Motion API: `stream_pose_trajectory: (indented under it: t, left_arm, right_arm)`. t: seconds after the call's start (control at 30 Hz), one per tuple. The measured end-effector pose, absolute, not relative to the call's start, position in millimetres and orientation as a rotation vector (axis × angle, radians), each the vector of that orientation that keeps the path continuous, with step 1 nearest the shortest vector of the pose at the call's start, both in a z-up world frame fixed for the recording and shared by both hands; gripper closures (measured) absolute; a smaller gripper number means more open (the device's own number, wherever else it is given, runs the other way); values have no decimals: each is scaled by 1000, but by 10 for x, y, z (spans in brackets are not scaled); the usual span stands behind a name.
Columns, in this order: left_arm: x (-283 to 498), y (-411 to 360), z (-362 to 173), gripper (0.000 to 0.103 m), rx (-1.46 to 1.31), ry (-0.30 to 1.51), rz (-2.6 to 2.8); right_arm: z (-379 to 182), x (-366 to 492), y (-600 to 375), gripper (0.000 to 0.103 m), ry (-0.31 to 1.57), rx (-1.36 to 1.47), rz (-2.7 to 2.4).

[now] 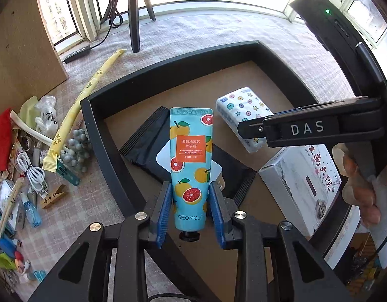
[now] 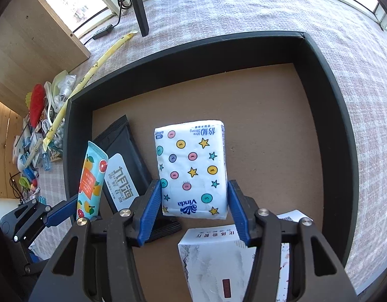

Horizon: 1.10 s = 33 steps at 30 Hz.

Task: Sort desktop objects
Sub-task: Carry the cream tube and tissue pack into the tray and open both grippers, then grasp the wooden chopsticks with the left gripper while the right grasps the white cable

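My left gripper (image 1: 190,201) is shut on a blue hand cream tube (image 1: 190,161) printed with grapefruit, holding it above the black tray (image 1: 168,73); the tube also shows in the right wrist view (image 2: 91,176). My right gripper (image 2: 193,201) stands open around a white tissue pack (image 2: 192,168) with stars and dots; its pads flank the pack with small gaps. The pack lies on the tray's brown floor (image 2: 268,125). A black wet-wipe packet (image 1: 148,146) lies under the tube.
A white printed box (image 1: 301,183) lies in the tray's near corner. Left of the tray on the checked cloth lie a long yellow sleeve (image 1: 85,95), a white cable (image 1: 32,171), clips and several small items. A tripod (image 1: 134,12) stands behind.
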<state>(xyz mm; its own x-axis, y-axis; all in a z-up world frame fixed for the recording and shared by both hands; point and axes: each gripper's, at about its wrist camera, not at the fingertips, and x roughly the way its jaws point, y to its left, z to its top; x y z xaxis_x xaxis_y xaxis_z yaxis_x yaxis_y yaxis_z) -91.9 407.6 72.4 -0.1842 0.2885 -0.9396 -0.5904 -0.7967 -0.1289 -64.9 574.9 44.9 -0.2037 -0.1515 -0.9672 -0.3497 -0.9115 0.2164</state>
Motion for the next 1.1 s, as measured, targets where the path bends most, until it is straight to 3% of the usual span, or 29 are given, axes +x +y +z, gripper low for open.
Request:
stream_pose_trajectory:
  t: [0.07, 0.73, 1.1]
  left_arm:
    - [-938, 4015, 768, 54, -1518, 327, 2022]
    - [-1291, 2759, 1026, 55, -1512, 251, 2223]
    - [-1557, 1435, 881, 54, -1579, 426, 2325]
  right_arm:
    - [452, -661, 5737, 45, 597, -1891, 2258]
    - [879, -1071, 4970, 45, 581, -1862, 2439]
    - [1001, -1588, 3908, 46, 511, -1983, 2585]
